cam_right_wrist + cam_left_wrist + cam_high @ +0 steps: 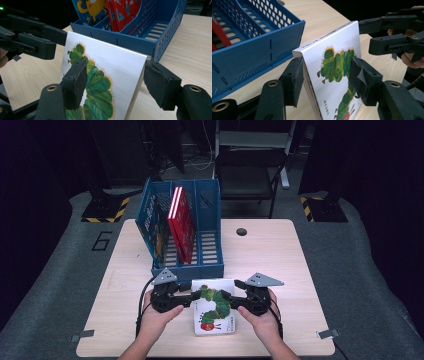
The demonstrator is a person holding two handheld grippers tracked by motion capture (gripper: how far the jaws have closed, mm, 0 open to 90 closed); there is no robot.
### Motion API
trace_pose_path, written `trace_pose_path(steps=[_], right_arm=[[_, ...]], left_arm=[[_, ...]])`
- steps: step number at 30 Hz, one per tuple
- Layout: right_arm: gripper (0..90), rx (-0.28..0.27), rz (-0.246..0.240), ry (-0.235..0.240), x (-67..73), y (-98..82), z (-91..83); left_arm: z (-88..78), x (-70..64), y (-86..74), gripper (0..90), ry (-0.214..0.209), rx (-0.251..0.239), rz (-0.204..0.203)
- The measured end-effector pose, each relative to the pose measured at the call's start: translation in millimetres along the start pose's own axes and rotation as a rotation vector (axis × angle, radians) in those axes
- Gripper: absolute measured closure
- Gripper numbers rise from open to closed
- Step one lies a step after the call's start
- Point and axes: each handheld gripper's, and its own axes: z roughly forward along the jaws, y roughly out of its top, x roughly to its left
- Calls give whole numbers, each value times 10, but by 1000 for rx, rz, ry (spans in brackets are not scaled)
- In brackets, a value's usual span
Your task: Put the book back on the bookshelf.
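Observation:
A white picture book [215, 307] with a green caterpillar on its cover is held between both grippers, just in front of the blue rack. My left gripper [192, 296] clamps its left side. In the left gripper view, one pad sits behind the book [337, 82] and the other presses on the cover, so the left gripper [327, 75] is shut on it. My right gripper [230, 297] clamps the opposite side. In the right gripper view the book [112, 70] stands tilted between the pads of the right gripper [115, 82].
A blue slotted file rack [187, 265] stands on the wooden table [265, 250] just beyond the book. It holds red books [181, 225] in its middle slot and a blue-covered book [155, 227] in its left one. A chair [250, 170] stands behind the table.

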Motion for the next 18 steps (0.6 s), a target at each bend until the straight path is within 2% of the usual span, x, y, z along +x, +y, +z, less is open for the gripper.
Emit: trace_pose_path(steps=[8, 14, 18], right_arm=[[349, -37, -42, -10, 62, 68, -63], [349, -52, -43, -13, 71, 92, -83], [348, -65, -50, -22, 89, 134, -112]], left_arm=[[-84, -45, 79, 454, 4, -21, 29], [-104, -74, 102, 454, 6, -32, 40], [-115, -100, 142, 454, 20, -60, 51]])
